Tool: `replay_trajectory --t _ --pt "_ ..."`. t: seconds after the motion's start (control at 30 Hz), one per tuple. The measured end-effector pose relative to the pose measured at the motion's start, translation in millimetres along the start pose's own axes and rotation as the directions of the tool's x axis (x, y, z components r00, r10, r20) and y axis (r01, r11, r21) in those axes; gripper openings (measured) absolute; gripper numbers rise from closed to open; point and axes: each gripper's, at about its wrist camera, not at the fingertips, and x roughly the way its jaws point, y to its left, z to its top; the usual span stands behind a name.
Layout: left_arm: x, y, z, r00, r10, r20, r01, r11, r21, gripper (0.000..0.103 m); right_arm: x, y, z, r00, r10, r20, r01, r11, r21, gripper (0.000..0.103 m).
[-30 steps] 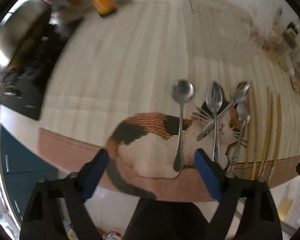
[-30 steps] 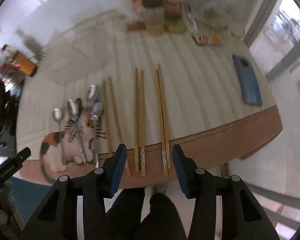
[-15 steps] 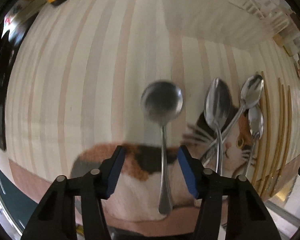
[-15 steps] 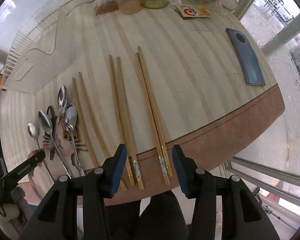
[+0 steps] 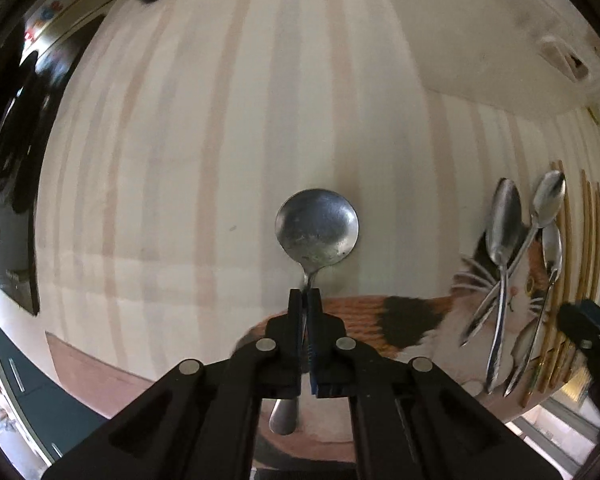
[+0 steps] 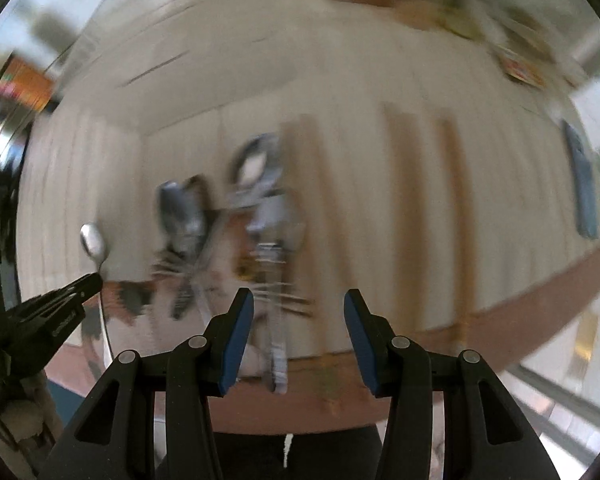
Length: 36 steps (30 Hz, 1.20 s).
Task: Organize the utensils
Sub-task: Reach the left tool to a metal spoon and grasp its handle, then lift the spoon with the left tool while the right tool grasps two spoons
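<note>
Steel round spoon [image 5: 317, 233] pinched by left gripper [image 5: 305, 294]; 3 spoons [image 5: 516, 256] still crossed on cat mat [image 5: 412, 316]. Right gripper [image 6: 298, 322] spread, seemingly empty; chopsticks [image 6: 420, 200] blurred.

Four spoons [image 5: 317, 234], six chopsticks [image 5: 567, 240] (three pairs), one cat mat [image 5: 416, 316].

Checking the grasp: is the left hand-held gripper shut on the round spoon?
Shut: left hand-held gripper pads clamp the round spoon handle.

Left tongs [image 5: 305, 294] point straight down, jaws just snapped together, pinching the round spoon [image 5: 317, 229] by its neck. Right tongs [image 6: 298, 312] point down too, jaws parted, gripping nothing.
</note>
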Motion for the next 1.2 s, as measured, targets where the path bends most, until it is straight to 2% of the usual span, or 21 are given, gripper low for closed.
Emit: replay_trajectory --t 0.1,0.23,0.3,0.37,0.4,0.47,0.53,0.57,0.6,0.67,0.8,0.97,1.03,1.07,1.2 --pt "-7 13 -2 1.000 -0.018 0.011 0.018 1.000 -0.021 0.000 17 30 5 1.000 0.011 -0.024 -0.013 0.997 -0.075 0.049" --pt "-25 35 -4 0.998 -0.061 0.028 0.062 0.997 -0.048 0.000 37 52 10 0.998 -0.024 -0.065 0.014 0.989 -0.149 0.049" --pt "-36 51 3 0.994 -0.103 0.040 0.105 0.992 -0.065 0.000 43 58 9 0.996 -0.055 -0.066 0.043 0.983 -0.177 0.042" --pt "-42 69 0 0.986 -0.158 0.049 0.162 0.984 -0.081 0.002 42 61 9 0.996 -0.069 -0.060 0.056 0.980 -0.193 0.009" --pt "-43 72 0 0.983 -0.180 0.045 0.184 0.979 -0.091 0.002 44 61 8 0.993 -0.098 -0.070 0.083 0.978 -0.194 0.009" --pt "-41 84 1 0.970 -0.242 0.033 0.244 0.965 -0.097 0.004 43 60 6 0.993 -0.108 -0.054 0.097 0.980 -0.174 0.008" --pt "-34 89 3 0.962 -0.269 0.034 0.271 0.960 -0.072 0.011 41 53 6 0.992 -0.111 -0.060 0.101 0.984 -0.146 0.008" --pt "-30 90 7 0.960 -0.276 0.039 0.277 0.960 -0.042 0.022 40 49 5 0.992 -0.107 -0.065 0.098 0.986 -0.135 0.007" --pt "-28 88 8 0.963 -0.267 0.042 0.268 0.963 -0.012 0.033 39 37 10 0.992 -0.107 -0.068 0.097 0.987 -0.131 0.007" --pt "-17 73 10 0.969 -0.240 0.052 0.238 0.970 0.053 0.035 37 25 15 0.992 -0.100 -0.076 0.090 0.989 -0.121 0.007" --pt "-9 53 24 0.986 -0.157 0.057 0.148 0.980 0.134 0.047 36 -5 18 0.992 -0.084 -0.093 0.076 0.993 -0.088 0.007" --pt "-7 35 39 0.993 -0.052 0.106 0.032 0.982 0.184 0.046 32 -40 24 0.992 -0.081 -0.099 0.074 0.995 -0.074 0.008" --pt "-5 28 45 0.991 -0.050 0.123 0.026 0.982 0.186 0.044 31 -46 24 0.992 -0.087 -0.095 0.080 0.993 -0.082 0.008" --pt "-3 25 45 0.990 -0.052 0.130 0.026 0.981 0.191 0.038 31 -48 25 0.991 -0.092 -0.093 0.084 0.993 -0.088 0.008" --pt "0 24 39 0.990 -0.053 0.128 0.026 0.979 0.200 0.038 35 -44 23 0.992 -0.088 -0.092 0.081 0.994 -0.078 0.008"
